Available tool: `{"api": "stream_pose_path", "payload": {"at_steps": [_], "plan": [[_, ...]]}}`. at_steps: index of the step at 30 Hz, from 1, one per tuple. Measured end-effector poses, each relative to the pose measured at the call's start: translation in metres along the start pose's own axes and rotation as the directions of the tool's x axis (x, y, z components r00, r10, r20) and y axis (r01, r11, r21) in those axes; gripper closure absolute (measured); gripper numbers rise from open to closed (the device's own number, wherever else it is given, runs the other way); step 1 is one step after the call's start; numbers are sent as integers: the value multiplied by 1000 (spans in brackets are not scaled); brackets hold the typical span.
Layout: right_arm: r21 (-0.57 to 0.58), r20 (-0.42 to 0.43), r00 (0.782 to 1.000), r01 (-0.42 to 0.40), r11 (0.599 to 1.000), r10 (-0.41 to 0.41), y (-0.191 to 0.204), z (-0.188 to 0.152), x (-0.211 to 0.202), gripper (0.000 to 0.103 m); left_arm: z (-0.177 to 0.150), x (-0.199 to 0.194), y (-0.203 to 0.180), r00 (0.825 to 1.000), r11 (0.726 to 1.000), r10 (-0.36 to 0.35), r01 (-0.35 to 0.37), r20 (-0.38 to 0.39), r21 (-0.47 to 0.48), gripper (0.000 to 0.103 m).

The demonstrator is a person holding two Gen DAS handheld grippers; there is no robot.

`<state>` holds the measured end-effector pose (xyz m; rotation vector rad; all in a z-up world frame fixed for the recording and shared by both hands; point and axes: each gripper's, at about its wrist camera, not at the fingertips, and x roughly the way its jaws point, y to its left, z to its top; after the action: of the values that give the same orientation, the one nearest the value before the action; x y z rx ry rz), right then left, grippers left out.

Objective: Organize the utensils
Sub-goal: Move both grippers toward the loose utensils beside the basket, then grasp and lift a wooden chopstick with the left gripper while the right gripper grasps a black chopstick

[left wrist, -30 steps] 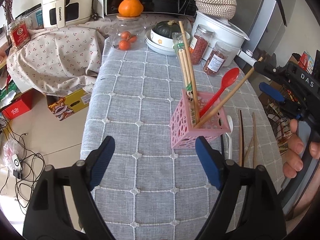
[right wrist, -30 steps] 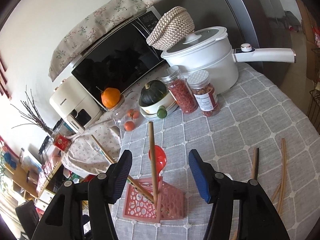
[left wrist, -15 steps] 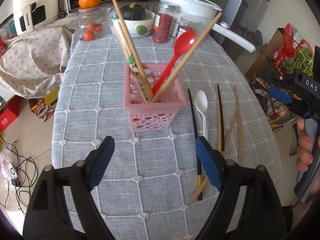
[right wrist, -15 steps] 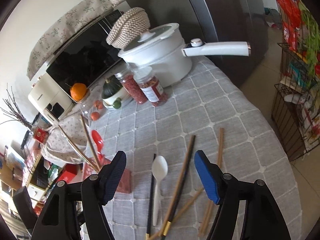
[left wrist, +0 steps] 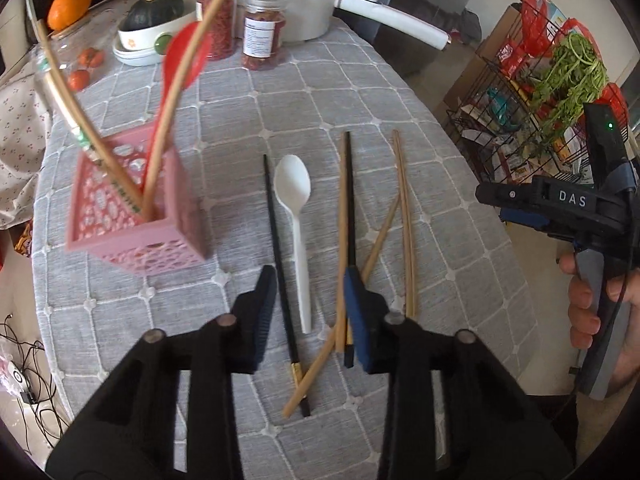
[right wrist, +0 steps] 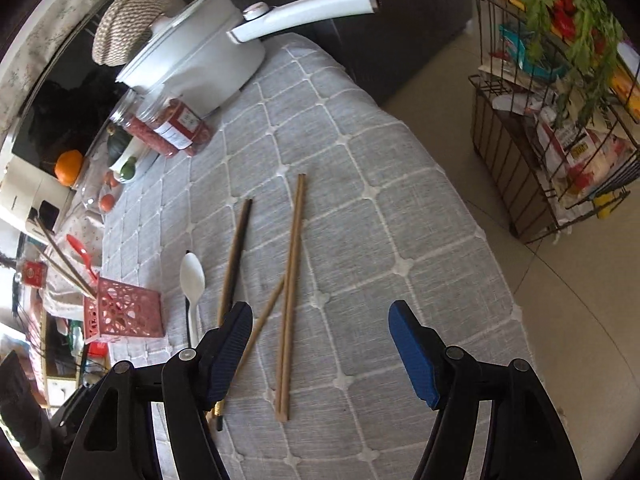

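Left tool [left wrist: 310,304] agape, low over white spoon [left wrist: 295,216].

Counter: you have a grey quilted cloth [right wrist: 360,184] over it, stitched in white squares, filling the middle of both views.
Floor: pale tiles [right wrist: 560,280] lie at your right in the right wrist view.
Rack: a black wire rack [right wrist: 532,128] stands on those tiles, upper right, loaded with packets and leafy greens [left wrist: 568,64].
Back of counter: you see a white pot [right wrist: 192,60], two jars [left wrist: 260,36], a dark squash [left wrist: 154,10], an orange [right wrist: 68,166].
Cables: loose wires [left wrist: 24,364] lie at lower left of the left wrist view.
Light: bright daylight.
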<state>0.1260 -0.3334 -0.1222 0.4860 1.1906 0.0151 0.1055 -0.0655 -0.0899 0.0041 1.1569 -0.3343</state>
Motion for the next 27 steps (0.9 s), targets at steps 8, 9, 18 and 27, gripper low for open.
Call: {"api": "stream_pose_path", "payload": {"at_steps": [8,9,18,27], "plan": [[-53,-58,998,8,999,-11,-8,1,2,31,44,59,-28,997,999,31,-30,-74,23,96],[-74,-57,998,18,997,-22,-7,0,2,31,49,65,-29,996,999,37,-35,-75,20,96],[-74,-58,998,19,997,-23,-18,3,-2,31,63,99,-31,991,998,51,-56,-127,-30,98],[-45,-59,998,29,999,-32,-23,6,1,31,75,111,-38,986,995,96,-98,-134,-8,98]]}}
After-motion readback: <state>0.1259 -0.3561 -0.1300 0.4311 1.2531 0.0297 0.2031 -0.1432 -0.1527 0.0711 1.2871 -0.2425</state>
